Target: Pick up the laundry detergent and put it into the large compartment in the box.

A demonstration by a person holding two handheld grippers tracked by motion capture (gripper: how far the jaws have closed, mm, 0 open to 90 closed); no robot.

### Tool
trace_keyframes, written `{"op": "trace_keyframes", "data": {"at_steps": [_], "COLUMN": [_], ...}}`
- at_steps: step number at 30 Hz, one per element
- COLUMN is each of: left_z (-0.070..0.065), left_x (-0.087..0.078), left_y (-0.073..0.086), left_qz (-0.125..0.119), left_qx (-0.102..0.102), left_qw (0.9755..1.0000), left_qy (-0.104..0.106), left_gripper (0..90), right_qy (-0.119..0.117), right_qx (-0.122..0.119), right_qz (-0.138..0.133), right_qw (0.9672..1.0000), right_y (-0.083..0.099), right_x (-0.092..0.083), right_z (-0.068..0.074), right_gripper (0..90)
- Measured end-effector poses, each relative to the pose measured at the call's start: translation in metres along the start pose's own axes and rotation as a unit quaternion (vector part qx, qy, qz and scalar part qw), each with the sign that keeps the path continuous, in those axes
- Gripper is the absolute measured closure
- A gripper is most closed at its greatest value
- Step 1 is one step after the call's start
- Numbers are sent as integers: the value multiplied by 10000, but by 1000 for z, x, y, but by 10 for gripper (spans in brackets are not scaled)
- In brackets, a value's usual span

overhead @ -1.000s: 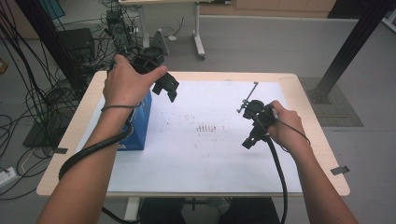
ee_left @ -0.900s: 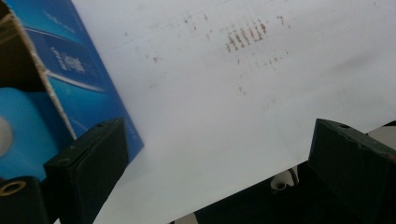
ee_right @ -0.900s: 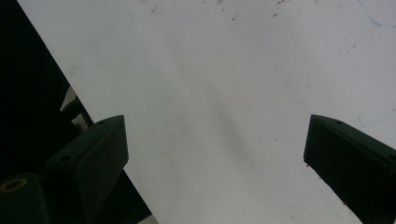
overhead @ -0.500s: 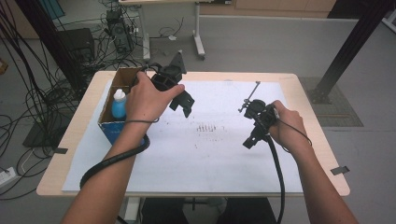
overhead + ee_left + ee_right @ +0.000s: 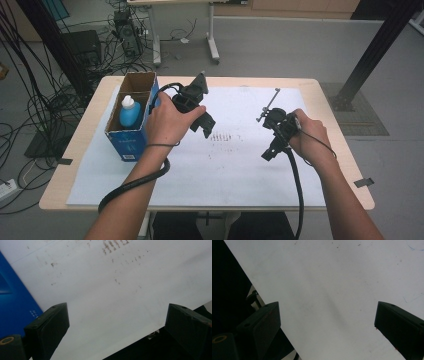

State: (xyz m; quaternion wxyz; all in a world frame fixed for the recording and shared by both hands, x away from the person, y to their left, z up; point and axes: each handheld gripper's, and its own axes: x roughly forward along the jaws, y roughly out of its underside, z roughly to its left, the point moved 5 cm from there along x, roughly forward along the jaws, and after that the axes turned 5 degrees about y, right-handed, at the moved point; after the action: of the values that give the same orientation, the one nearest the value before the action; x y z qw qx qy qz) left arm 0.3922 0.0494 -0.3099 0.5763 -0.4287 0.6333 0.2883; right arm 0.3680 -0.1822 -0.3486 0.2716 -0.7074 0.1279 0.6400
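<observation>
An open blue cardboard box (image 5: 129, 140) stands at the table's left side. Upright inside it is a blue bottle with a white cap (image 5: 131, 112). My left gripper (image 5: 205, 125) hovers just right of the box, over the white paper sheet (image 5: 240, 170). In the left gripper view that gripper (image 5: 117, 315) is open with nothing between its jaws, and the box's blue side (image 5: 12, 302) lies at the left. My right gripper (image 5: 271, 149) hangs over the paper's right half. The right gripper view shows this gripper (image 5: 327, 312) open and empty above bare paper.
Small dark marks (image 5: 225, 136) dot the middle of the paper. The wooden table edge (image 5: 345, 150) frames the sheet. Cables and equipment (image 5: 90, 45) crowd the floor at the back left. A black post (image 5: 372, 50) stands at the back right.
My left hand and gripper moved from above the box rightward and nearer, uncovering the box and the bottle in it. The right gripper stayed put.
</observation>
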Motion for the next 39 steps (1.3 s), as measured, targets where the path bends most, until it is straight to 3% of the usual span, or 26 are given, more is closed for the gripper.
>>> {"op": "trace_keyframes", "data": {"at_steps": [15, 39], "left_z": [-5, 2], "left_x": [37, 62], "left_y": [4, 12], "left_qz": [126, 149], "left_qx": [19, -69], "left_qw": [9999, 9997], "left_qy": [70, 164], "left_gripper": [58, 59], "right_qy": [8, -23], "right_qx": [29, 24], "right_qz": [-51, -40], "right_qw": [10000, 10000], "right_y": [1, -1], "right_x": [0, 3], "right_z": [-2, -3], "right_gripper": [64, 63]}}
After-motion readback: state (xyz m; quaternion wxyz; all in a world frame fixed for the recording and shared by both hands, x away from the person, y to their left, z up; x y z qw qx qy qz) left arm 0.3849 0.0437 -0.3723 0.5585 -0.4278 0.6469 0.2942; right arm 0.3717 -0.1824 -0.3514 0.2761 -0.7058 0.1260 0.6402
